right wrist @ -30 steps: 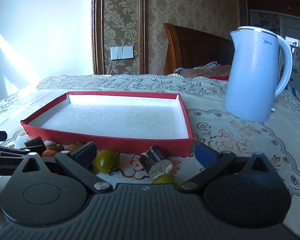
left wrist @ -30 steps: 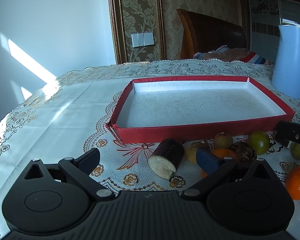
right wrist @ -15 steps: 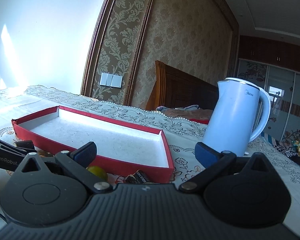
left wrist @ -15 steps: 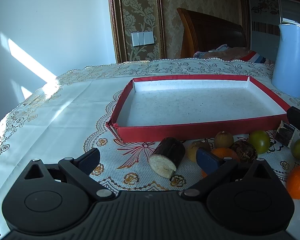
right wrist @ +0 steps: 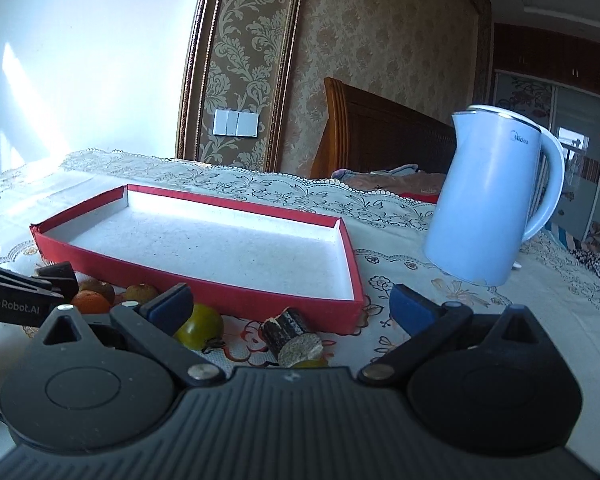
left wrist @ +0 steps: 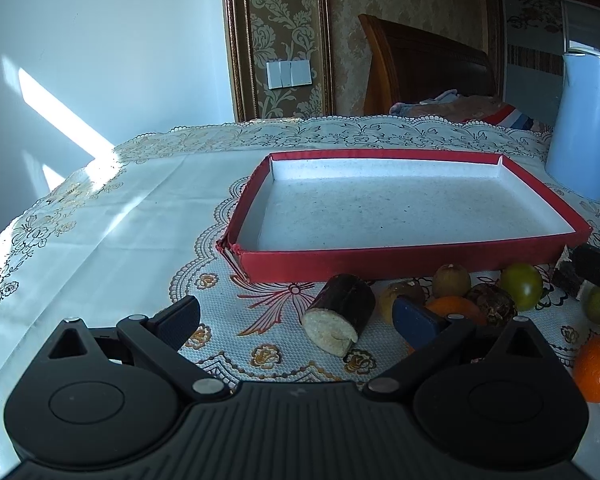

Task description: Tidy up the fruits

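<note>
The left hand-held gripper hovers low over the lace-covered counter exactly where it was a second ago, its fingers spread wide with nothing between them. Just ahead of it a dark cut cane piece lies on its side with its pale cut face toward the camera, close to the near wall of the red tray. To the right of that piece, along the tray's near wall, sits a cluster of fruit: a kiwi, a green fruit, an orange partly behind the left gripper's blue finger pad, and a second orange near the frame edge.

The right hand-held gripper has changed the most: half a second ago it was pitched up toward the wall, and now it tips back down, though not as level as a second ago. Its fingers are wide apart and hold nothing. Between them lie a green fruit and a short cane stub, both just outside the tray's near right corner. A blue kettle stands on the counter right of the tray, well apart from the fruit.
</note>
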